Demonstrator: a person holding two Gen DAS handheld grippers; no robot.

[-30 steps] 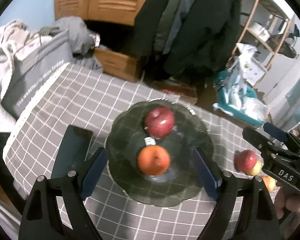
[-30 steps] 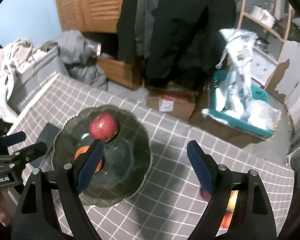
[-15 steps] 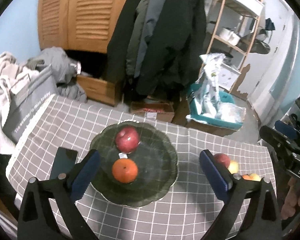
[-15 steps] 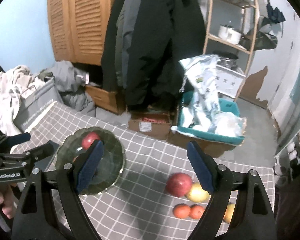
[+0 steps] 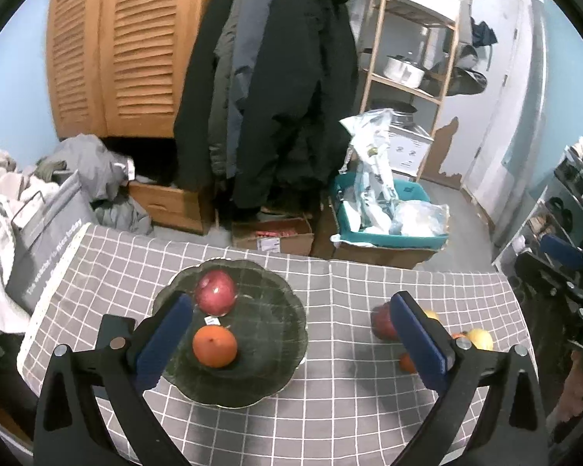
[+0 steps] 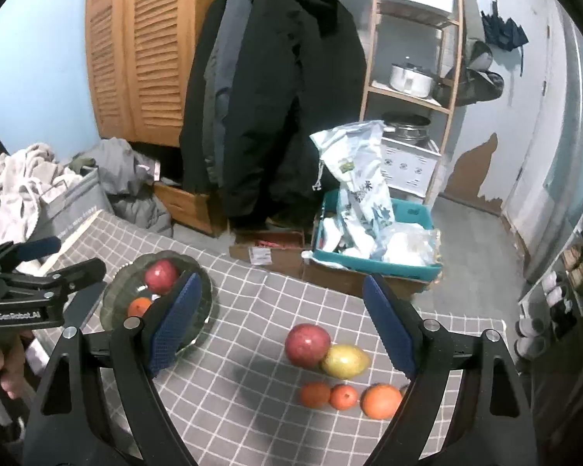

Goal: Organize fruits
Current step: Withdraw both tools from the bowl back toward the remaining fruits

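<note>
A dark glass plate (image 5: 268, 349) on the checked tablecloth holds a red apple (image 5: 215, 297) and an orange (image 5: 214, 346); the plate also shows in the right wrist view (image 6: 114, 303). My left gripper (image 5: 291, 343) is open and empty, raised above the plate's right side. My right gripper (image 6: 283, 334) is open and empty, raised above loose fruit: a red apple (image 6: 307, 345), a yellow mango (image 6: 346, 361), two small tangerines (image 6: 316, 395) and an orange (image 6: 381, 401).
A dark flat object (image 5: 110, 330) lies left of the plate. Beyond the table's far edge are cardboard boxes (image 5: 272, 235), a teal bin with bags (image 5: 384, 209), hanging coats (image 5: 276, 89), a wooden shelf (image 5: 416, 50) and laundry (image 5: 4, 194).
Both grippers have risen and pulled back from the table. The right gripper's view has swung right from the plate to the loose fruit. The fruit has not moved.
</note>
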